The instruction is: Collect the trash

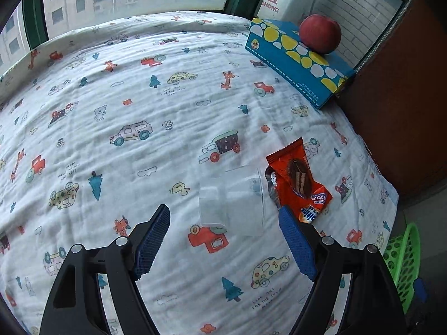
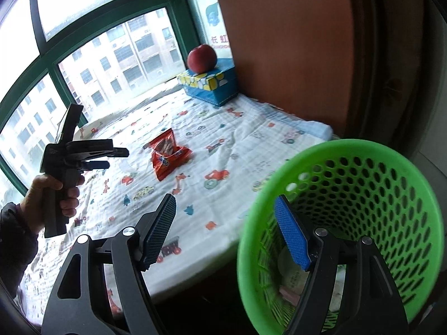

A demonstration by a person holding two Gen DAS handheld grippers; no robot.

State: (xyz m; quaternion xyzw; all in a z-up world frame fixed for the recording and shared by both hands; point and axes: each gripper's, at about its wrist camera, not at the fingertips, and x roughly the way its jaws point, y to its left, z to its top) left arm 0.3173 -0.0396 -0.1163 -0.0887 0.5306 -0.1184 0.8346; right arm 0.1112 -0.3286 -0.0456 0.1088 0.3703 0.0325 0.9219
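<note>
- Green basket [image 2: 349, 167] at bed's [image 1: 139, 153] near right corner; right gripper [image 2: 232, 229] grips its rim, one pad inside. Pale scraps w/ unreadable print at bottom.
- Left gripper [image 1: 225, 234] jaws open, empty, over clear cup [image 1: 232, 198] lying on sheet.
- Orange wrapper [image 1: 300, 180] touches cup's right side; cookie pic, text unreadable.
- Apple [image 1: 320, 33] on blue box [image 1: 301, 67], far right corner.
- Sheet's left half bare.
</note>
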